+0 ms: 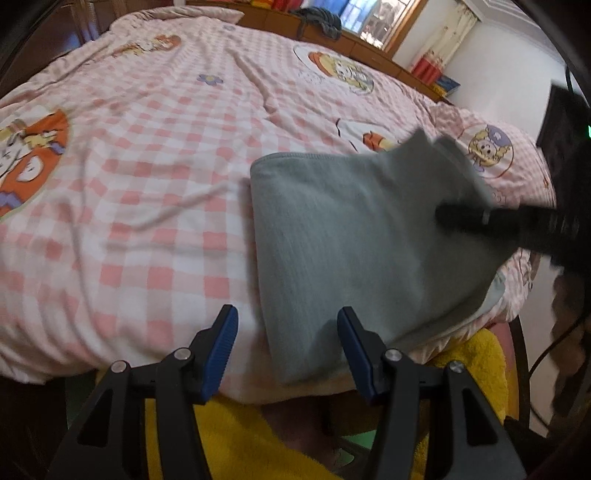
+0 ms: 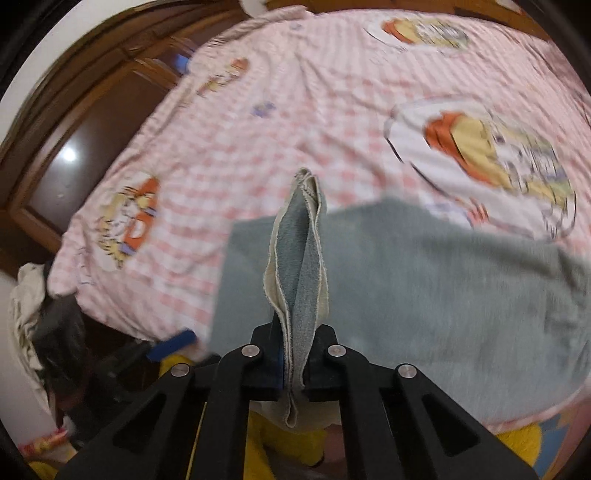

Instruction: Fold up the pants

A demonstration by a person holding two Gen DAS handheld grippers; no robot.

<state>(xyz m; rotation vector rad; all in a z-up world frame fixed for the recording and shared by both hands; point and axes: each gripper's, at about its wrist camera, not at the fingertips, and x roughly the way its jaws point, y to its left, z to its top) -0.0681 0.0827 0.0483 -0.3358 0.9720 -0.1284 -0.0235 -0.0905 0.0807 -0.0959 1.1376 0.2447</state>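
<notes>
While the grey-green pants point(image 1: 354, 236) lay folded near the front edge of the pink checked bedspread point(image 1: 147, 177), noted right gripper point(image 2: 293, 365) clamped tight on a bunched edge of the fabric, cloth standing up between the pads. Left gripper point(image 1: 286, 350) about half open, holding nothing, blue pads point(image 1: 221, 350) straddling the near corner of the pants.

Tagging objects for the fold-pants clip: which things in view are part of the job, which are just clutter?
Job:
- grey-green pants on the bed
- right gripper, shut on a pants edge
- left gripper, open, nothing held
- pink checked bedspread, the work surface

Lying about:
- yellow towel at the bed's near edge
- grey cloth on the wooden headboard
</notes>
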